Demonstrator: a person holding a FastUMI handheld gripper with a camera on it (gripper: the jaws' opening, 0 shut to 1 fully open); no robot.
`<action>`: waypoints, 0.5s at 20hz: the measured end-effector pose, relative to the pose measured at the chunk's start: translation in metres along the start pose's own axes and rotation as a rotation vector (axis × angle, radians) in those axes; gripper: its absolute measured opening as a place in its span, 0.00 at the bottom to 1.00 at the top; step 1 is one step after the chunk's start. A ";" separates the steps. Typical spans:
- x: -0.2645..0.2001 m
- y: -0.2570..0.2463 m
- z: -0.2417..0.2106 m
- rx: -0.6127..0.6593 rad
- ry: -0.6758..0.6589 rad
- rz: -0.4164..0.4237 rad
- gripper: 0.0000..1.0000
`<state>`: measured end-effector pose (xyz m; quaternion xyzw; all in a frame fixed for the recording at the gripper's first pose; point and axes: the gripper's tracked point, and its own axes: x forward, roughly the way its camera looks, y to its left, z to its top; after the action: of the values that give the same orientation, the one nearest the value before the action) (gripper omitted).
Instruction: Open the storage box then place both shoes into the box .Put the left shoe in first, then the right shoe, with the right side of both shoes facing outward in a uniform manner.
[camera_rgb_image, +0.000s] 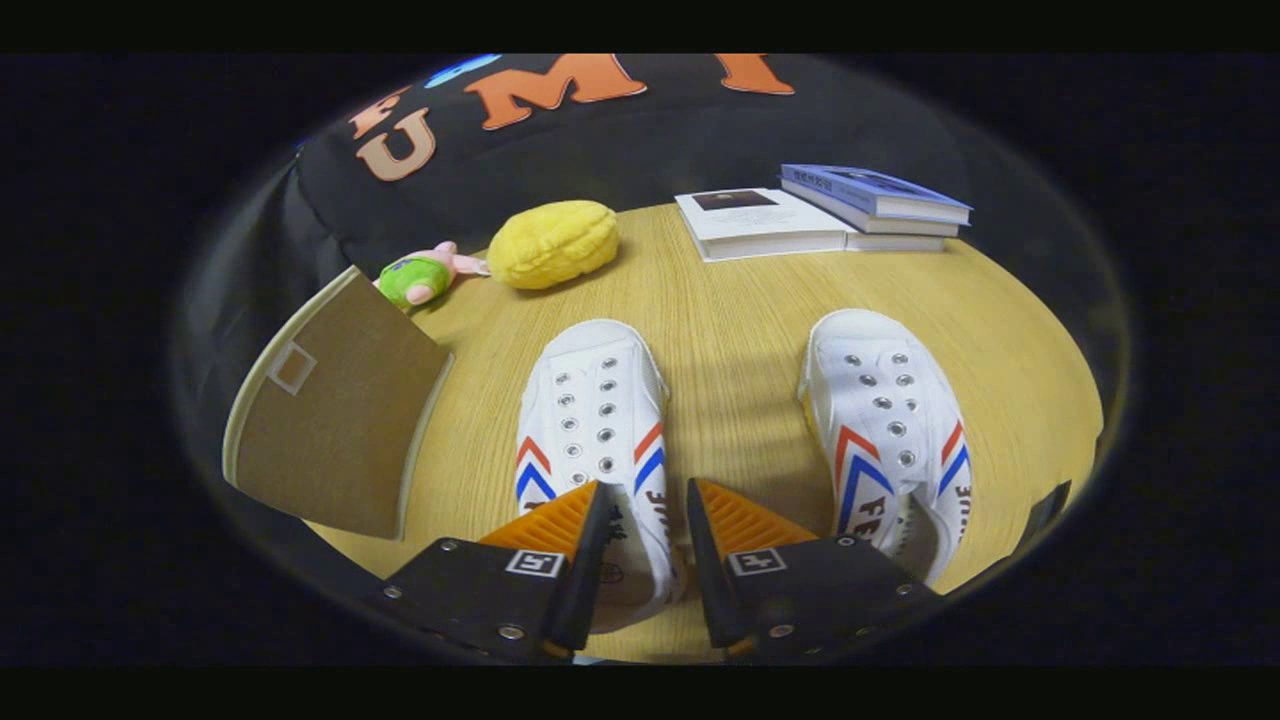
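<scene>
**Gripper straddles the left shoe's collar wall**

The gripper (648, 520) sits low over the table, its two orange-ribbed fingers (545, 522) spread moderately apart. Between them runs the heel-end side wall of the left shoe (592, 420), a white canvas sneaker with red and blue chevrons, toe pointing away. One finger is over the shoe's opening, the other just outside its wall; whether either pad actually presses on the canvas, I cannot tell, so no firm grip to call here.

Just to the right, apart from its partner by a strip of bare wood, lies the right shoe (890, 420), same white canvas, same stripes, toe also pointing away.

Off to the left of the fingers, there's the storage box (330, 420), a brown fabric panel with pale trim and a small label window, tilted toward the shoes.

Beyond the shoes on the wooden table (730, 300): a yellow plush toy (552, 243), a small pink-and-green plush (425, 275) beside it, and a stack of books (830, 212) at the far edge.
</scene>
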<state>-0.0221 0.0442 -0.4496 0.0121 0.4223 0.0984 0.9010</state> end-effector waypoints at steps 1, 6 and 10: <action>0.002 0.002 0.000 0.015 -0.001 0.007 0.34; -0.001 0.000 0.003 0.123 -0.020 0.032 0.01; -0.012 0.012 0.016 0.161 -0.068 0.056 0.00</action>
<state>-0.0193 0.0546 -0.4286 0.0996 0.3978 0.0886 0.9077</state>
